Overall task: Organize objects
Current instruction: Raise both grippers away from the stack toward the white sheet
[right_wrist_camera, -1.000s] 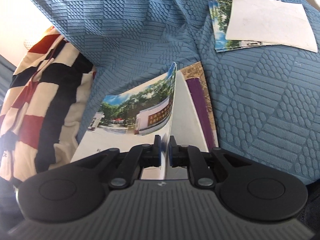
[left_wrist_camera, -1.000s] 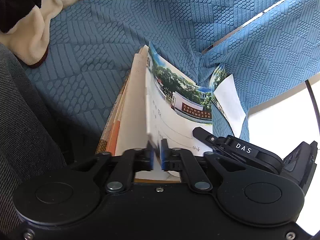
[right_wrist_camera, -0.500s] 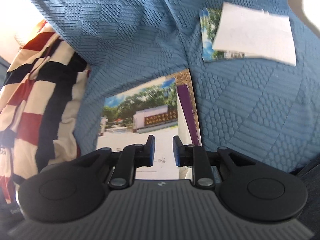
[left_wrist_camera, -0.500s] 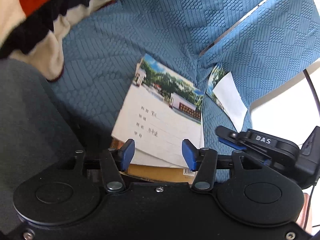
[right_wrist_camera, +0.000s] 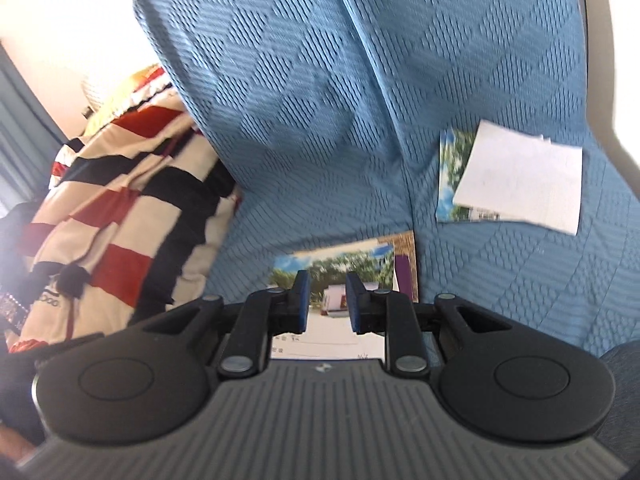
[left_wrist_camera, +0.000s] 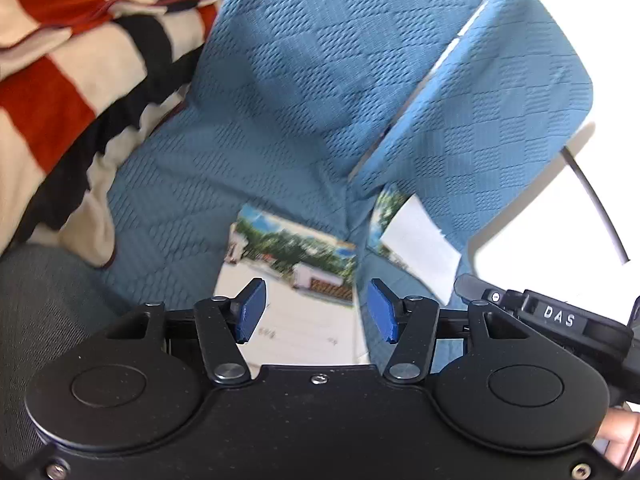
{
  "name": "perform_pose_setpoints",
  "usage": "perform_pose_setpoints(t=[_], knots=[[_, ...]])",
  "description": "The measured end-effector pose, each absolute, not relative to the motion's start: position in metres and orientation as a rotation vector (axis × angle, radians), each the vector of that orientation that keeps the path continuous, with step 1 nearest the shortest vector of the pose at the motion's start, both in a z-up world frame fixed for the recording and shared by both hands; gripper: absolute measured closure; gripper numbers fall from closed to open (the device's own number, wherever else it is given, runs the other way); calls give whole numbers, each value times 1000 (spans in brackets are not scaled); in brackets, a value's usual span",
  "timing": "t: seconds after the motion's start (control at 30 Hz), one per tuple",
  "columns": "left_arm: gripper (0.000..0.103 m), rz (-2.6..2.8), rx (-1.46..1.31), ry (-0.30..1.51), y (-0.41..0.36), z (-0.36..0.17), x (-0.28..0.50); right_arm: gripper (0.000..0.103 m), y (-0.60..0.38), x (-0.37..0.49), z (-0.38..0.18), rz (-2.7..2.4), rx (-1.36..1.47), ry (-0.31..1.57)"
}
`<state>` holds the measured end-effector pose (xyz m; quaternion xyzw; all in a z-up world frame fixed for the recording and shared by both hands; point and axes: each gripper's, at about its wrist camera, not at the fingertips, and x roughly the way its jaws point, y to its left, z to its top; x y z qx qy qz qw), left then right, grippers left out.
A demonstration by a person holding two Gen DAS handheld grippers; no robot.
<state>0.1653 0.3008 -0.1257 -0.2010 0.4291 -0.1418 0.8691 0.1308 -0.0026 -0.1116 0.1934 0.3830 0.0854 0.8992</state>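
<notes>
A booklet with a photo cover point(left_wrist_camera: 292, 264) point(right_wrist_camera: 336, 258) lies flat on the blue sofa cover, on top of a brown book with a purple strip point(right_wrist_camera: 405, 276). My left gripper point(left_wrist_camera: 316, 287) hovers above its near edge; its jaws are opening and nothing is between them. My right gripper point(right_wrist_camera: 326, 280) hangs over the same booklet, open by a narrow gap with nothing in it. To the right, a white sheet point(left_wrist_camera: 416, 248) point(right_wrist_camera: 520, 176) rests on a second photo booklet point(right_wrist_camera: 450, 176).
A red, black and cream striped blanket point(left_wrist_camera: 60, 92) point(right_wrist_camera: 120, 208) is heaped on the left. The blue quilted sofa back point(left_wrist_camera: 320, 60) rises behind the booklets. A black device marked DAS point(left_wrist_camera: 560, 316) sits at the right edge of the left wrist view.
Both grippers let go of the booklet's raised cover, which dropped flat onto the stack. Both have lifted up and away, so the booklets look smaller and lower.
</notes>
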Motion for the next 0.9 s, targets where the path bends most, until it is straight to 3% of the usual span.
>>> perform_pose_setpoints(t=[0.9], knots=[[40, -441, -310, 755, 227, -85, 152, 79, -45, 65, -78, 56, 280, 640]])
